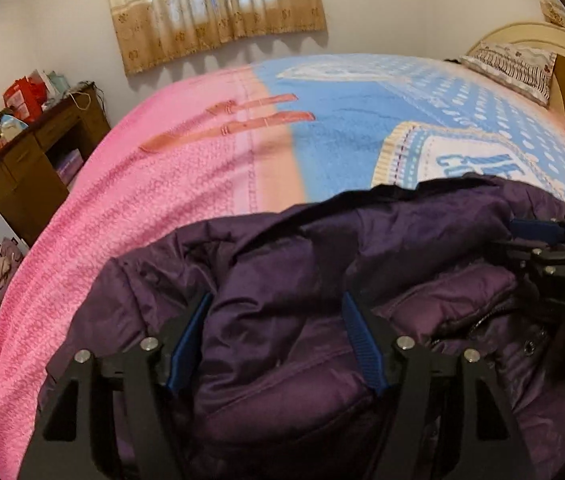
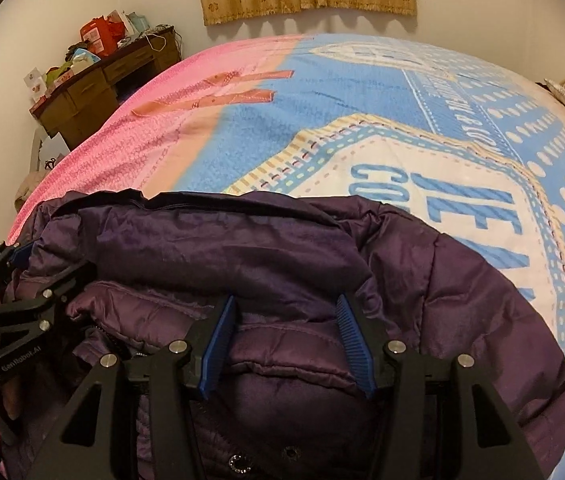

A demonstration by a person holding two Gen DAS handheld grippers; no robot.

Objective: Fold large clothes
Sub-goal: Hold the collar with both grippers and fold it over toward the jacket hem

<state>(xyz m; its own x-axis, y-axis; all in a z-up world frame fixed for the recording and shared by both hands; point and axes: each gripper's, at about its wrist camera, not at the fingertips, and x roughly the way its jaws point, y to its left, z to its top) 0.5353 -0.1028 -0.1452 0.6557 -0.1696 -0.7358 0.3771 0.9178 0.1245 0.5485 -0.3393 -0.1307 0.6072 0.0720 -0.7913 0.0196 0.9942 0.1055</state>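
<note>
Grippers were both spread wide: your left gripper [image 1: 278, 340] and your right gripper [image 2: 288, 340] each stood with blue pads apart, straddling puffed folds of the purple padded jacket [image 1: 302, 280] without clamping it. The jacket lay bunched at the near edge of the bed, on the pink and blue blanket [image 1: 186, 168]. A cluttered wooden desk [image 1: 30, 160] stood beyond the bed, beneath the patterned curtain [image 1: 214, 8].

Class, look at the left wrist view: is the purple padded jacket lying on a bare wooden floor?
No, the purple padded jacket lies on a pink-and-blue patterned bedspread.
</note>
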